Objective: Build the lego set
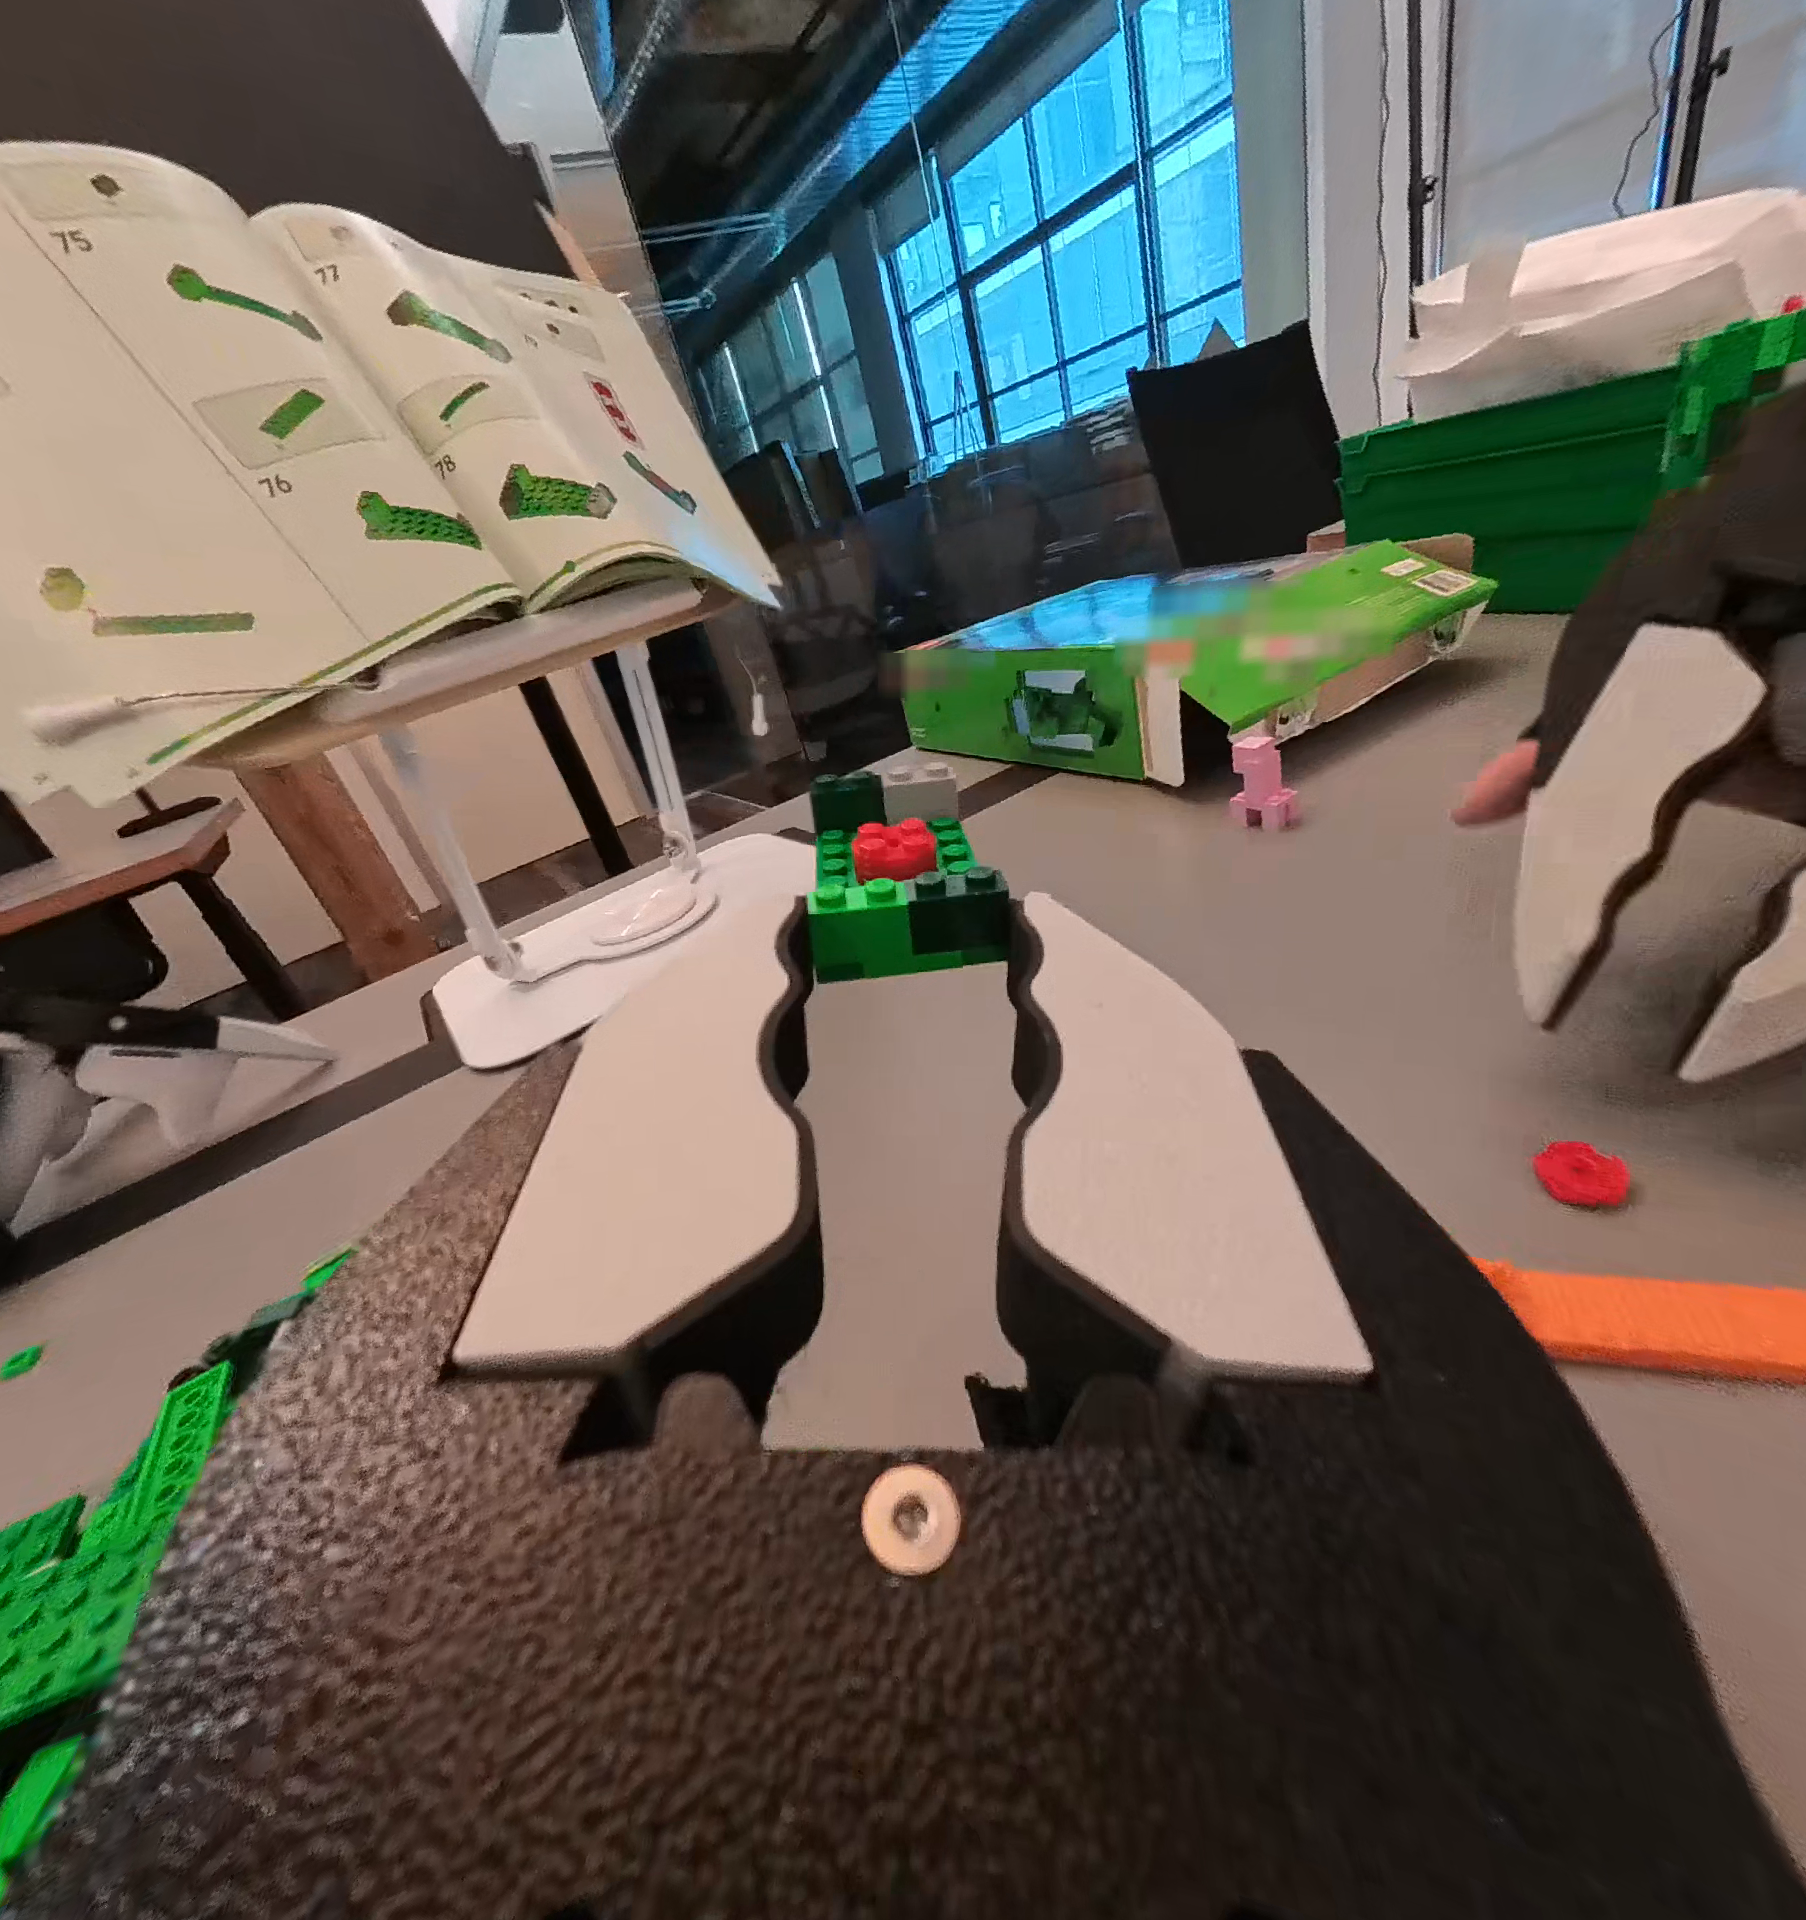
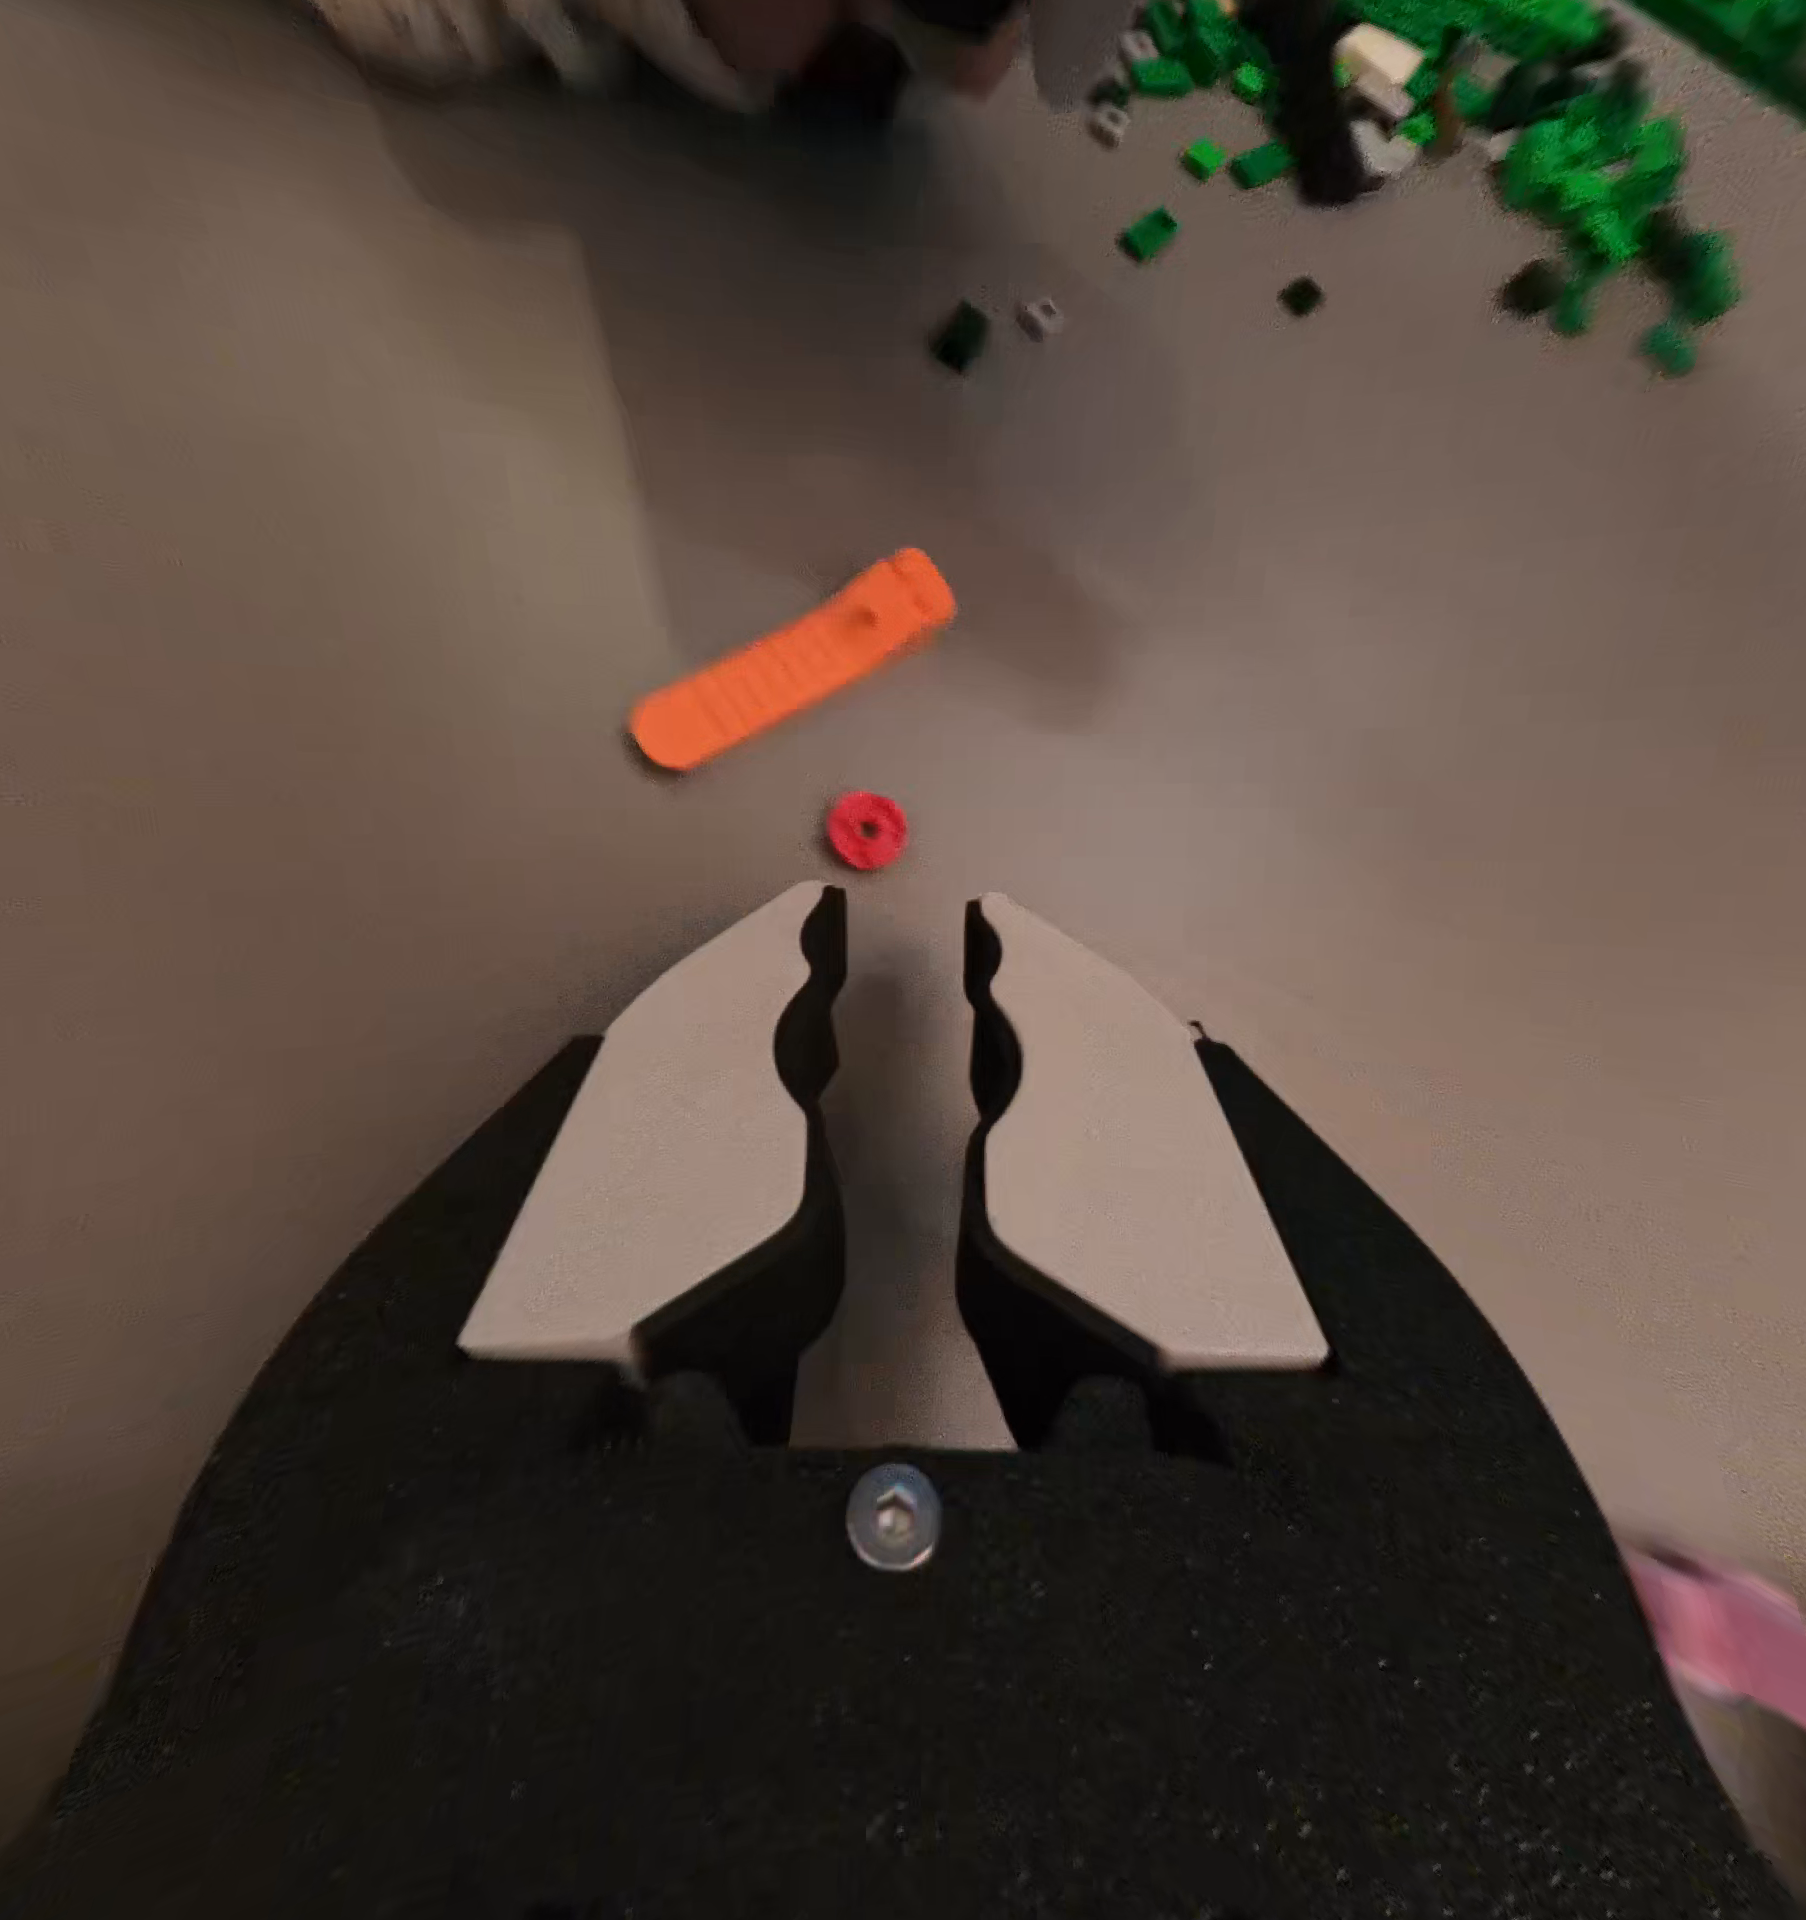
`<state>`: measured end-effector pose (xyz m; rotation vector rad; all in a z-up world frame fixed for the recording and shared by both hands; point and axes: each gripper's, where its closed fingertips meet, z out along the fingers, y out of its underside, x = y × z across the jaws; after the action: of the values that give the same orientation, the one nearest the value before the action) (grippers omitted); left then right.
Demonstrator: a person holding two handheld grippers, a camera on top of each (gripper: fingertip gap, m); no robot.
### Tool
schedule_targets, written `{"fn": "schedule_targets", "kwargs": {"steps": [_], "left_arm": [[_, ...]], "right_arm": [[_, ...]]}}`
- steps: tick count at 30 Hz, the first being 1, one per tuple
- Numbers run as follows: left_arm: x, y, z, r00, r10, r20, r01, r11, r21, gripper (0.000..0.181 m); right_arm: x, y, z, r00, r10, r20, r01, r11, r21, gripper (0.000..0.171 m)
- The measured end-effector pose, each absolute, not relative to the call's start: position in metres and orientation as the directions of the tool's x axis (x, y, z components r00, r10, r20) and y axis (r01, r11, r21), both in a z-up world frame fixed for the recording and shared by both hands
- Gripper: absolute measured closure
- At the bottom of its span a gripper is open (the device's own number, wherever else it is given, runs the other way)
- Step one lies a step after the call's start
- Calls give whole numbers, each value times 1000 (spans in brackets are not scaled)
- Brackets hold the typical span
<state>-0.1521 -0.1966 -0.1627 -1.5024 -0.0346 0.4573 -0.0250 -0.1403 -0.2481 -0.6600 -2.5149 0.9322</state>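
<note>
1. At the upper left of the left wrist view, an open white paper instruction booklet (image 1: 286,436) rests on a white stand, showing steps for green parts. My judgement is that the build is well under way but not finished.
2. At the lower left edge of that view lie flat bright-green studded plastic plates (image 1: 37,1621), not joined to the piece being held, so assembly work seems to remain.
3. In the centre, the left tool (image 1: 909,940) pinches a small block of light-green and dark-green plastic bricks (image 1: 904,920) by its sides, held above the grey table (image 1: 1294,987). A red round plastic piece (image 1: 891,847) already sits on top, with a grey brick behind it.
4. Right of centre, the flattened green cardboard set box (image 1: 1169,665) lies on the table with a small pink plastic figure (image 1: 1260,784) just beside it.
5. At the lower right, a loose red round plastic plate (image 2: 867,828) lies on the table near a long orange plastic brick separator (image 2: 790,660).
6. In the right wrist view the right tool (image 2: 904,904) is spread and empty, its tips just short of the red plate; picking it up looks like the step in hand.
7. At that view's upper right, scattered small green plastic bricks (image 2: 1605,177) wait unused.
</note>
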Motion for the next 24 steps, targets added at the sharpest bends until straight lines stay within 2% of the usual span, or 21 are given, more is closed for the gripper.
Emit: {"fn": "schedule_targets", "kwargs": {"steps": [2, 4, 8, 13, 15, 17, 19, 21, 24], "left_arm": [[-150, -190, -164, 916, 303, -263, -273, -7, -962, 146], [-145, -187, -165, 920, 278, -276, -285, -8, -958, 146], [-135, -184, -167, 930, 216, -299, -304, -6, -953, 146], [-128, -182, -169, 932, 173, -317, -321, -10, -947, 146], [-126, -182, -169, 931, 161, -328, -331, -11, -944, 146], [-123, -182, -170, 930, 146, -338, -340, -11, -940, 146], [-119, -183, -170, 926, 133, -353, -354, -11, -935, 146], [-117, -184, -170, 923, 128, -364, -366, -7, -931, 146], [-117, -186, -167, 921, 133, -365, -369, 2, -930, 146]], "right_arm": [[-27, -150, -245, -826, 554, 101, 303, 588, -750, 153], [-28, -160, -245, -839, 541, 62, 305, 561, -769, 154], [-29, -158, -261, -845, 526, 95, 329, 652, -683, 153], [-32, -156, -266, -809, 587, 31, 424, 618, -662, 149], [-34, -159, -268, -799, 601, 13, 452, 615, -646, 156], [-33, -158, -268, -800, 599, 32, 457, 643, -614, 157], [-29, -152, -265, -803, 594, 52, 468, 683, -561, 157], [-18, -137, -263, -801, 597, 45, 514, 725, -460, 157], [15, -100, -262, -779, 627, -10, 620, 769, -156, 157]]}}
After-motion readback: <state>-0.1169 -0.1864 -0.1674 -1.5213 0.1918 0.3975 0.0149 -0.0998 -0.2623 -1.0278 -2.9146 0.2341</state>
